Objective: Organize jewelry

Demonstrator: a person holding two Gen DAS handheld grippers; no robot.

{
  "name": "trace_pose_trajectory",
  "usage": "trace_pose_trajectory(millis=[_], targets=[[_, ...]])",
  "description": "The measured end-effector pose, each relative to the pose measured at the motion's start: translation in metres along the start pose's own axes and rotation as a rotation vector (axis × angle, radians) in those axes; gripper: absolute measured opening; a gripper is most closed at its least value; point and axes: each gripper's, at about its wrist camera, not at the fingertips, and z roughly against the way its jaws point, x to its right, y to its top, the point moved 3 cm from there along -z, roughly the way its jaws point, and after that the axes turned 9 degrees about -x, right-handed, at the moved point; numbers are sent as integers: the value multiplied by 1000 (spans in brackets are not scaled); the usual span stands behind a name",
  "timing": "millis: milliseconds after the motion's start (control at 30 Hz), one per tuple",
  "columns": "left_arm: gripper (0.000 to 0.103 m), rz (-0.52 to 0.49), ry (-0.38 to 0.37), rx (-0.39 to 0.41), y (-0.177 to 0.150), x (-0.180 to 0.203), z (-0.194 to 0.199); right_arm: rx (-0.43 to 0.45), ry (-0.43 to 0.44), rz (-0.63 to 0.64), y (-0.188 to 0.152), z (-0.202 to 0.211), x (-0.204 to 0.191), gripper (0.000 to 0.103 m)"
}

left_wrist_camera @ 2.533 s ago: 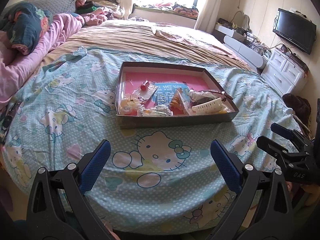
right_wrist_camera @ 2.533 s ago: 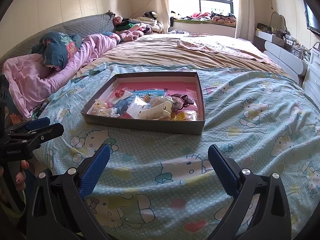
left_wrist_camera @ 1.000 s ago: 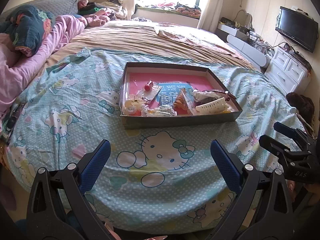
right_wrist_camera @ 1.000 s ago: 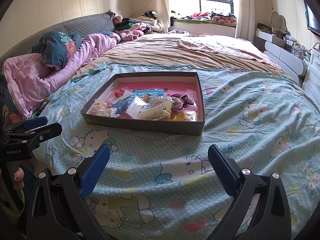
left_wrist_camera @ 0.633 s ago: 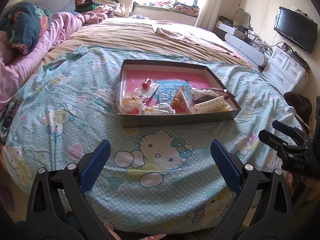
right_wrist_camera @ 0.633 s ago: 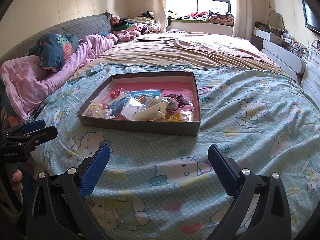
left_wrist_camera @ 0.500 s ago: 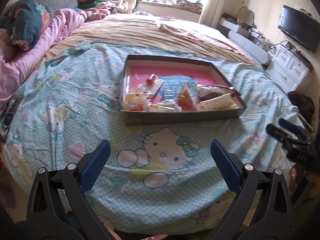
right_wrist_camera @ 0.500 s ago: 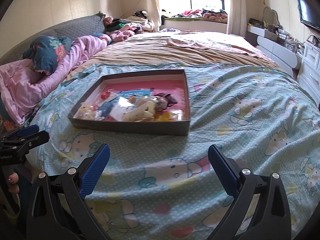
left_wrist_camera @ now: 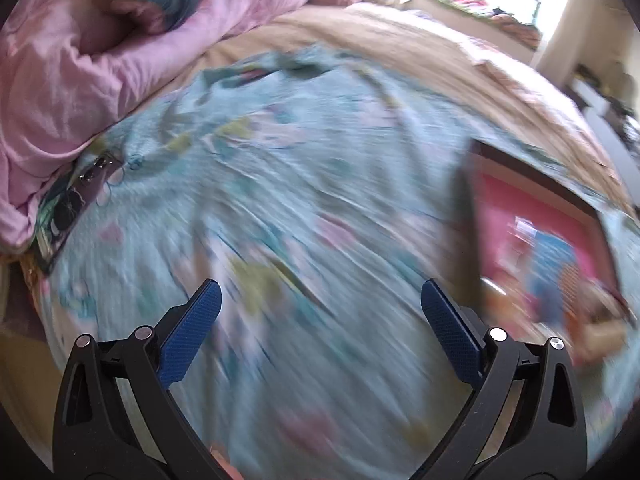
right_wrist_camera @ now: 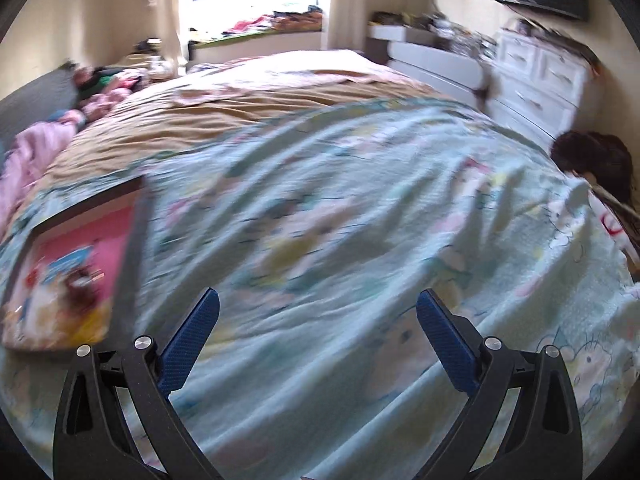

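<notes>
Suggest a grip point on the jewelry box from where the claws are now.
Take the box by its thin upright side walls, one finger inside and one outside. It lies flat on the blanket, between both open claws: left claw takes the wall nearest it, right claw takes the wall on its side. Contents are too blurred to pick.

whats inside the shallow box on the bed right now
The box has a pink floor with a blue card and a heap of small items at its near end; blur hides what each one is.
</notes>
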Motion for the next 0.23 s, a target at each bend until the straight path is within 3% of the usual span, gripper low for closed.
trace_pose_trajectory(millis=[133,233], targets=[[93,64,60,-79,37,-22,-49,-32,-115,-81,20,-40,39,98],[95,73,149,-29,52,-30,-72,-57,-168,-104,27,-61,57,98]])
